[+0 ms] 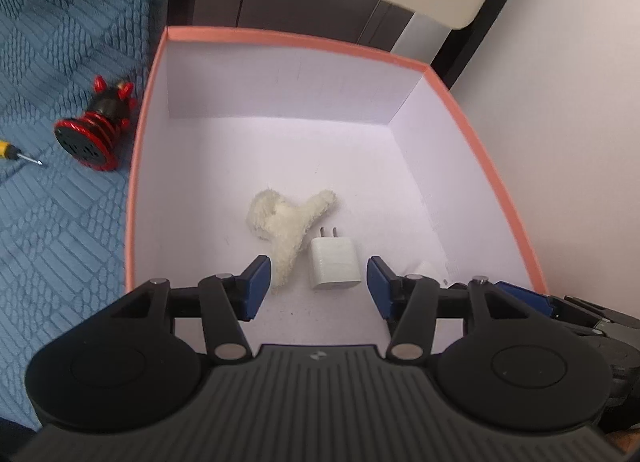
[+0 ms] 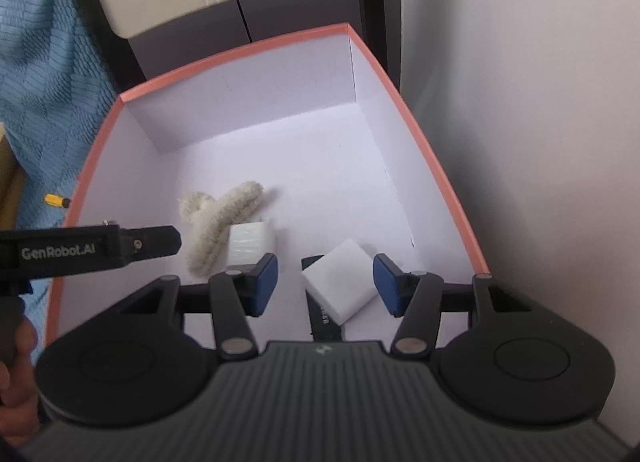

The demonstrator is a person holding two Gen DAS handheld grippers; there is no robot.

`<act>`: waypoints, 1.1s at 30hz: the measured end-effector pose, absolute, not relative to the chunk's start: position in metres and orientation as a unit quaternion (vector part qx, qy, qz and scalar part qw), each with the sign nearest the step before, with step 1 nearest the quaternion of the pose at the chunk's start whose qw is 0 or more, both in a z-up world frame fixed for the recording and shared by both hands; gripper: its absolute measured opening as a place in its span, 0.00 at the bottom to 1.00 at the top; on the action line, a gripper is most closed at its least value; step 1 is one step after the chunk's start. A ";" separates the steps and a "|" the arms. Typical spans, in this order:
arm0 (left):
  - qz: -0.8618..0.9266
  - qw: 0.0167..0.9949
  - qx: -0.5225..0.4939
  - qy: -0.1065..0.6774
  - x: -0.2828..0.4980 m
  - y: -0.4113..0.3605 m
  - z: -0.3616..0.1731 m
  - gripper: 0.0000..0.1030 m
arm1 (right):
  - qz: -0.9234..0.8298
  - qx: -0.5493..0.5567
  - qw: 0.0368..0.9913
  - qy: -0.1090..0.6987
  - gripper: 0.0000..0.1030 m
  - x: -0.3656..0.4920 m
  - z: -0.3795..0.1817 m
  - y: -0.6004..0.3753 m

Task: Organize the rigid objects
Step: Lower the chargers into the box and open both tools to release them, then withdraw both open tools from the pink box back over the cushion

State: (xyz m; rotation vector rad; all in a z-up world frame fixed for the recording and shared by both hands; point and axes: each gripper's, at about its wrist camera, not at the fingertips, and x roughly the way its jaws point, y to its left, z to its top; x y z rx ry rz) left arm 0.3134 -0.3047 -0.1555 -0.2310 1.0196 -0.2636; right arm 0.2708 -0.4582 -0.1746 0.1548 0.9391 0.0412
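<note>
Left wrist view
Left tool (image 1: pixel 316 286): spread wide, holding nothing, hovering over the near part of the box floor.
Box (image 1: pixel 138 165): white inside, salmon-pink rim, open-topped, stretching ahead of the tool.
Charger plug (image 1: pixel 334 264): white, prongs pointing away, lying flat on the box floor between and just ahead of the blue fingertips (image 1: pixel 256 286).
Fluffy hair clip (image 1: pixel 286 227): cream, just ahead-left of the tool, touching or nearly touching the plug's left side.
Right tool (image 1: pixel 532 298): only a blue tip and black body seen at the right, low inside the box; opening impossible to tell from here.
Red-and-black figurine (image 1: pixel 96 127): outside the box, far left of the tool, tipped over on the blue bedspread (image 1: pixel 52 41).
Screwdriver (image 1: pixel 18 153): yellow-handled, left of the figurine on the bedspread.

Right wrist view
Right tool (image 2: pixel 325 286): spread wide, gripping nothing, over the box (image 2: pixel 436 165).
White block (image 2: pixel 342 280): flat, between the fingertips, resting on a dark flat object (image 2: pixel 322 318).
Charger plug (image 2: pixel 250 244): ahead-left of the tool, beside the fluffy hair clip (image 2: pixel 218 221).
Left tool (image 2: pixel 158 242): black body reaching in from the left.
</note>
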 end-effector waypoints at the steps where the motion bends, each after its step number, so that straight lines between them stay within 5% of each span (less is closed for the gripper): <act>1: -0.127 0.861 -0.111 0.481 0.310 -0.303 -0.150 0.58 | 0.020 0.076 0.891 0.448 0.54 0.267 -0.170 -0.457; 33: -0.127 0.912 -0.143 0.362 0.148 -0.182 -0.026 0.58 | 0.054 0.028 0.943 0.328 0.54 0.125 -0.046 -0.356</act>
